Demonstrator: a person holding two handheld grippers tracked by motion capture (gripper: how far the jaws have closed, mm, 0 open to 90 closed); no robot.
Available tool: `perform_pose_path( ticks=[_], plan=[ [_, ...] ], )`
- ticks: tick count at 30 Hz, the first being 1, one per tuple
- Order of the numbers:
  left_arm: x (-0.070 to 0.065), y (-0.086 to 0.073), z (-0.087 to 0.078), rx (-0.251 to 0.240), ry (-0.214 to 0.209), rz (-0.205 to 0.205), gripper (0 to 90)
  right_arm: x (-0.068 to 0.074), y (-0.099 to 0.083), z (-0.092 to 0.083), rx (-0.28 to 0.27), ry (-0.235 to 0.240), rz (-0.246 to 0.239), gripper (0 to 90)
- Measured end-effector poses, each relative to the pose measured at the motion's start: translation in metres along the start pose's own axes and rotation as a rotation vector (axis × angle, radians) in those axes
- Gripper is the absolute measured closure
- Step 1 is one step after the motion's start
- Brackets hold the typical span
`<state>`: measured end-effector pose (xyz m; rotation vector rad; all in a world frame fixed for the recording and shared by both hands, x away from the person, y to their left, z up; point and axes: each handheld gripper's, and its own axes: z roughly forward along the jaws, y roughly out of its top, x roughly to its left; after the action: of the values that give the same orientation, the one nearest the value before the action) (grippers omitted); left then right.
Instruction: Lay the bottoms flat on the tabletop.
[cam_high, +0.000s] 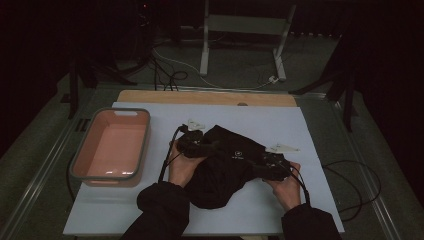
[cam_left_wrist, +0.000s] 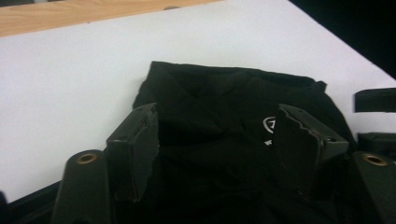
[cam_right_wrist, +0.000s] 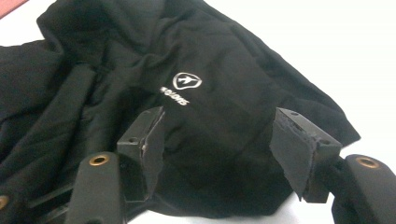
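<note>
On black garment (cam_high: 225, 165): L gripper (cam_high: 200, 148) & R gripper (cam_high: 265, 167) jaws apart

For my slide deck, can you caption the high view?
Both grippers, left and right, open over a black garment beside a pink tub.

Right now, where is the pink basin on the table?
In the high view the pink basin stands on the table's left side, apart from the black garment, left of the left gripper.
</note>
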<state>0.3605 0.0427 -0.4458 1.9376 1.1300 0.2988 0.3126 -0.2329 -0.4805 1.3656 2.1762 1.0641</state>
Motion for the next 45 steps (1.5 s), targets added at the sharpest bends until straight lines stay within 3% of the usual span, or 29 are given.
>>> perform_pose_path(
  ticks=[13, 17, 19, 23, 25, 32, 36, 41, 43, 44, 45],
  plan=[
    [-0.004, 0.002, -0.005, -0.034, -0.053, -0.020, 30.0, 0.023, -0.006, 0.018, 0.081, 0.018, -0.078, 42.6],
    [-0.003, 0.003, -0.006, -0.040, -0.053, -0.023, 29.9, 0.027, -0.011, 0.018, 0.106, 0.017, -0.140, 48.7],
    [-0.003, 0.003, -0.007, -0.043, -0.053, -0.029, 30.1, 0.027, -0.014, 0.017, 0.126, 0.005, -0.153, 55.5],
    [-0.003, 0.003, -0.007, -0.042, -0.052, -0.029, 30.3, 0.024, -0.017, 0.013, 0.143, 0.010, -0.167, 84.7],
    [-0.003, 0.004, -0.007, -0.042, -0.051, -0.029, 30.4, 0.021, -0.017, 0.010, 0.140, 0.015, -0.172, 89.9],
    [-0.002, 0.004, -0.007, -0.042, -0.044, -0.032, 31.0, 0.009, -0.019, -0.004, 0.120, 0.009, -0.146, 89.7],
    [-0.002, 0.004, -0.006, -0.046, -0.047, -0.036, 31.1, 0.012, -0.018, 0.002, 0.097, 0.050, -0.113, 44.7],
    [-0.003, 0.004, -0.005, -0.047, -0.050, -0.036, 31.1, 0.019, -0.019, 0.013, 0.121, 0.041, -0.151, 43.4],
    [-0.003, 0.004, -0.006, -0.048, -0.049, -0.035, 31.2, 0.022, -0.020, 0.018, 0.150, 0.027, -0.155, 48.5],
    [-0.003, 0.004, -0.006, -0.049, -0.047, -0.038, 31.3, 0.023, -0.021, 0.021, 0.177, 0.017, -0.171, 57.9],
    [-0.003, 0.004, -0.006, -0.049, -0.047, -0.038, 31.4, 0.023, -0.021, 0.021, 0.177, 0.017, -0.171, 57.9]
  ],
)
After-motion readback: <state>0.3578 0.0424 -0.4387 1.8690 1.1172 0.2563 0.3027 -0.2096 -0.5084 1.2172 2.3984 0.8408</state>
